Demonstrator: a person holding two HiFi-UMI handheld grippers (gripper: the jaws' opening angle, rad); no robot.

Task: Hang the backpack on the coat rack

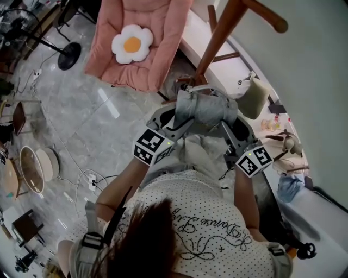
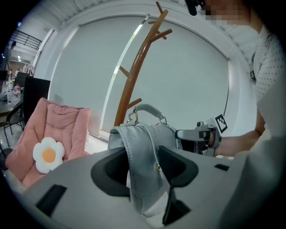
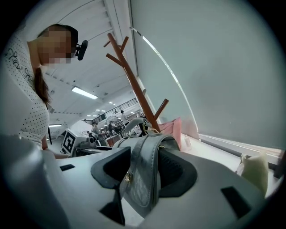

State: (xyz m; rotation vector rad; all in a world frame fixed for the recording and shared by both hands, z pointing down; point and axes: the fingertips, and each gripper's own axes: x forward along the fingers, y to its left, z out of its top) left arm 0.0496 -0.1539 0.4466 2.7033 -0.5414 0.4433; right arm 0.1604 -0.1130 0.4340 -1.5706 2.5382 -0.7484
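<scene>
Two grippers share the load, one on each shoulder strap of the grey backpack (image 1: 206, 108), which hangs in the air between them, in front of the person's chest and short of the coat rack (image 1: 217, 38). The left gripper (image 1: 176, 122) has its jaws at a middling gap, pads pressed on the left strap (image 2: 139, 152). The right gripper (image 1: 227, 129) grips the right strap (image 3: 145, 165) the same way, so neither is empty. The step in hand looks to be carrying the bag up to the rack, and nothing is hooked yet. To do it well, I judge, both hands should rise together so the bag rides level, with the top handle (image 2: 147, 108) turned toward the pole. That loop, standing up between the straps, is the part to drop over a peg. The short lower peg (image 1: 225, 56) lies nearer than the long upper peg (image 1: 266, 16). Neither grip should loosen until the loop sits at the peg's root, since the smooth straps could slide through the pads. As to containers, from the left: a round basin (image 1: 38, 169) stands on the floor, its contents too small to tell. The backpack has its flap shut and its contents hidden. A beige bag (image 1: 253, 98) sits on the ledge right of the rack, its inside not shown.
</scene>
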